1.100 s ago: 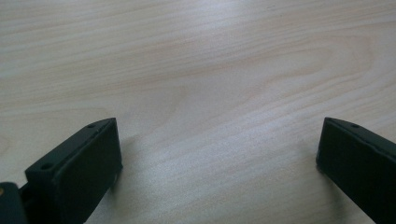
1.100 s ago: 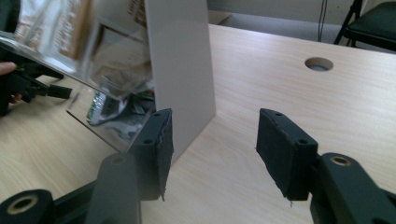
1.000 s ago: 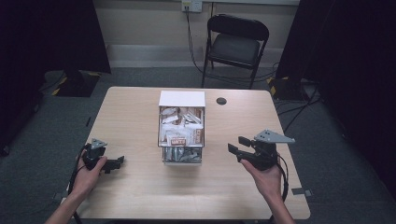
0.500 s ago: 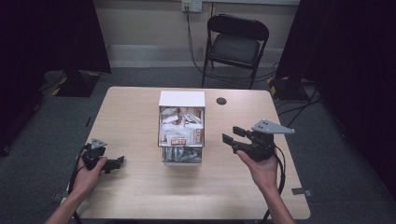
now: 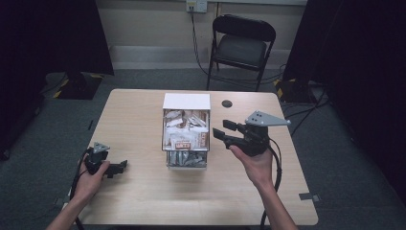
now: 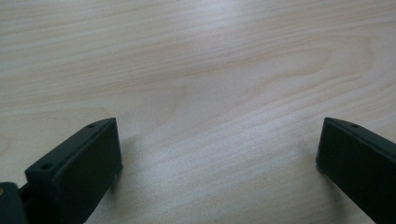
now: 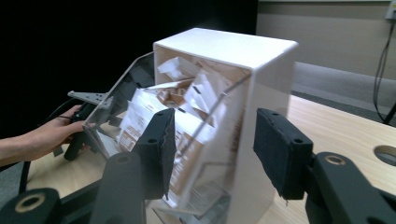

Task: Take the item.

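**A box full of packets on the table**

A white box (image 5: 186, 101) stands near the middle of the table (image 5: 143, 201). Its front is clear plastic, so you can look inside. The box is stuffed with small paper packets (image 5: 186, 129), white and brown ones, all piled up. At the bottom of the box, on the side near the person, there are silvery packets (image 5: 186, 159).

The right gripper (image 5: 225, 132) is held up in the air just beside the box, on its right. It points at the side of the box. Its jaws are apart and have just been closing a little. Nothing is between them, and they do not touch the box. In the right gripper view the box (image 7: 261, 84) sits straight ahead of the jaws.

The left gripper (image 5: 117, 167) rests low on the table, well to the left of the box. Its jaws are wide apart with only bare wood between them.

The table is light wood. A small round hole (image 5: 227, 103) is in it, behind the box and to the right. A black folding chair (image 5: 241, 45) stands behind the table on a grey carpet. Cables hang from a wall plug (image 5: 196, 5) behind the chair.
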The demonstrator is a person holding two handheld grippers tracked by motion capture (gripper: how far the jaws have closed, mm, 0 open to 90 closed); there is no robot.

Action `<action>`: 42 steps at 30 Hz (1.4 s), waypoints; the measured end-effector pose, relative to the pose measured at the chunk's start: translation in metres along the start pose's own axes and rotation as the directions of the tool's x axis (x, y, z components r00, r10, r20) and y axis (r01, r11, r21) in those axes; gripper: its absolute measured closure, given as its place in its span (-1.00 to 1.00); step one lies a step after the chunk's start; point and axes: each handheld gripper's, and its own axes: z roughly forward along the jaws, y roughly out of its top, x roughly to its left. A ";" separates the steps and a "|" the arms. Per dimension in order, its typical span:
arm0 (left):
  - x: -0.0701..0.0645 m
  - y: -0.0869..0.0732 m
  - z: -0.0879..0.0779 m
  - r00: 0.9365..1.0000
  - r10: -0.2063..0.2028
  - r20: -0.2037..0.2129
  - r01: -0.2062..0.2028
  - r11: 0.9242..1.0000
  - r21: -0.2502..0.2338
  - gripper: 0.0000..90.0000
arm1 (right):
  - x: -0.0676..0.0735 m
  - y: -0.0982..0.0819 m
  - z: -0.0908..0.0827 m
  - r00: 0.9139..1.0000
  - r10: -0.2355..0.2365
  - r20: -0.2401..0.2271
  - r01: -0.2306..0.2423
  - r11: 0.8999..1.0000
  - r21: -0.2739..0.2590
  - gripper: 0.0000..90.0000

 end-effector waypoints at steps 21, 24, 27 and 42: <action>0.000 0.000 0.000 1.000 -0.001 0.000 0.001 1.000 -0.001 -1.00 | 0.022 0.012 0.051 0.989 -0.042 -0.139 0.048 0.998 0.042 0.23; 0.000 0.000 0.000 1.000 0.000 0.000 0.000 1.000 0.000 -1.00 | 0.023 0.013 0.057 0.987 -0.046 -0.153 0.056 0.997 0.060 0.29; 0.000 0.000 0.000 1.000 0.000 0.000 0.000 1.000 -0.001 -1.00 | 0.025 0.014 0.063 0.985 -0.044 -0.167 0.058 0.995 0.085 0.29; 0.000 0.000 0.000 1.000 0.000 0.003 0.000 1.000 0.001 -1.00 | 0.024 0.009 0.074 0.981 -0.052 -0.185 0.079 0.987 0.140 0.38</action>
